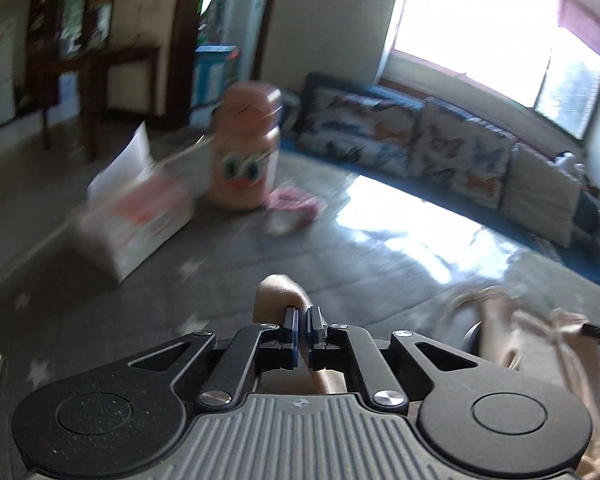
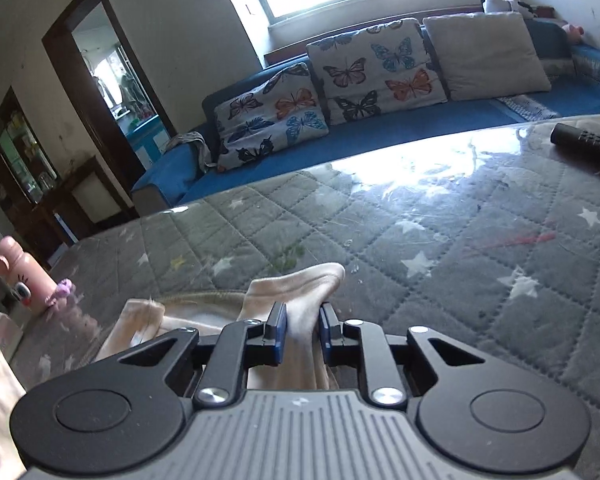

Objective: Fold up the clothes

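A cream, pale pink garment (image 2: 300,284) lies bunched on the grey star-quilted table (image 2: 460,240). My right gripper (image 2: 302,320) is shut on a fold of it, which sticks out past the pads. My left gripper (image 1: 303,316) is shut on another corner of the garment (image 1: 276,292). More of the cloth trails to the right in the left wrist view (image 1: 512,320). The left wrist view is blurred by motion.
A pink bottle with a cartoon face (image 1: 246,148), a tissue box (image 1: 136,220) and a pink hair tie (image 1: 292,202) sit at the table's left. A black remote (image 2: 584,144) lies far right. A blue sofa with butterfly cushions (image 2: 376,72) stands behind.
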